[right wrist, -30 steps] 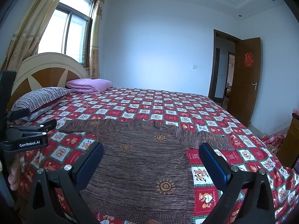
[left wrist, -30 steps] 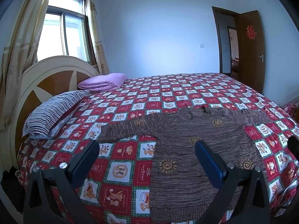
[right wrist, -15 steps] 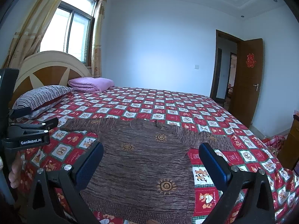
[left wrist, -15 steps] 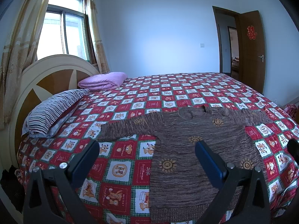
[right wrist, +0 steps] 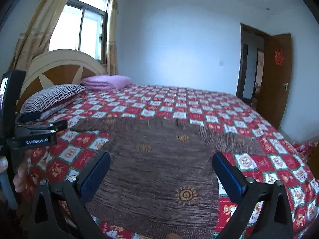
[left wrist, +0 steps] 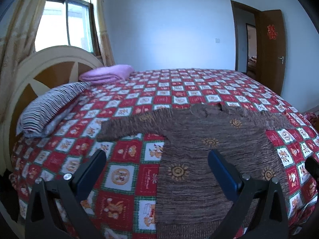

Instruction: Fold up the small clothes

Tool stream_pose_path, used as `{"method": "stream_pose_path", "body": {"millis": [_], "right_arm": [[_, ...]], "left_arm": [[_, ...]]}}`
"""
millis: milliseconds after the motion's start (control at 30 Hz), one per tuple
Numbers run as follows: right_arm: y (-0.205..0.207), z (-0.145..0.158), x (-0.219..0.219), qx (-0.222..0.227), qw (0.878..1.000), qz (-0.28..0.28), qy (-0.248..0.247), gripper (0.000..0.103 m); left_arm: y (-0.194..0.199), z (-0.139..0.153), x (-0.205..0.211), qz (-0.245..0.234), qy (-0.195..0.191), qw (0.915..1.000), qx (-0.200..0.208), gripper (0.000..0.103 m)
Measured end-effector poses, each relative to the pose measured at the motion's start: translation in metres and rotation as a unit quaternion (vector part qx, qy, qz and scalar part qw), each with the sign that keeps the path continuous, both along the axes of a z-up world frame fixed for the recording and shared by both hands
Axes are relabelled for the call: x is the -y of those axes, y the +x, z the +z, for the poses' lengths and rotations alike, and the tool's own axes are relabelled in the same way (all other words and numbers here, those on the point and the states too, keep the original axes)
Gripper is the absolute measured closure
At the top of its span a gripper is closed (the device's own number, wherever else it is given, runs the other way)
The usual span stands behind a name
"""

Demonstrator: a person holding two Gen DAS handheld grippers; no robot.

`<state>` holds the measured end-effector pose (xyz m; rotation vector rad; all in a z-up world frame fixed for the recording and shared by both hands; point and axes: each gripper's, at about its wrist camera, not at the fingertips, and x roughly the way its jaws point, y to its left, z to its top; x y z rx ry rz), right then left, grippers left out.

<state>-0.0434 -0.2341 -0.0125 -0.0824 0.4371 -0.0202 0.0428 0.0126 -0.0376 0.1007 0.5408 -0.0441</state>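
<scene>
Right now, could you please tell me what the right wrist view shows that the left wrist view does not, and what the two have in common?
Only the right wrist view shows the left hand-held gripper from the side, at the left edge, with fingers of the hand under it.

Only the left wrist view shows a dark tip at the right edge, too cropped to identify.

Both show the brown sweater spread flat on the checked bedspread, the striped pillow, the pink folded blanket, window and open door.

Open quilt [left wrist: 179, 91] all round the flat sweater [left wrist: 209, 159]; pillow [left wrist: 49, 107] and folded blanket [left wrist: 107, 74] well apart.
</scene>
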Motion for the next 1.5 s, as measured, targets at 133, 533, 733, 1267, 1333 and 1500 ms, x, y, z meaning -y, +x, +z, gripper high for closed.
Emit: {"method": "stream_pose_path", "body": {"millis": [133,533,733,1267,1333,1500], "right_arm": [[0.023,-0.014,0.033,-0.026,0.999,-0.025,0.007,0.001],[0.093,-0.053,0.179,-0.1,0.981,-0.133,0.101,0.005],[0.126,-0.067,0.249,-0.128,0.964,-0.182,0.144,0.015],[0.193,-0.093,0.414,-0.146,0.927,-0.299,0.175,0.046],[0.204,-0.094,0.422,-0.147,0.926,-0.293,0.185,0.052],[0.233,-0.102,0.43,-0.162,0.926,-0.273,0.206,0.052]], "left_arm": [[0.031,-0.013,0.011,0.005,0.024,0.9996,-0.014,0.0],[0.131,-0.058,0.032,0.009,0.044,0.9973,-0.058,0.0],[0.18,-0.08,0.041,0.019,0.055,0.995,-0.082,0.0],[0.255,-0.118,0.052,0.059,0.079,0.9867,-0.129,0.0],[0.256,-0.115,0.057,0.054,0.078,0.9874,-0.127,0.0],[0.262,-0.115,0.068,0.04,0.071,0.9882,-0.13,0.0]]}}
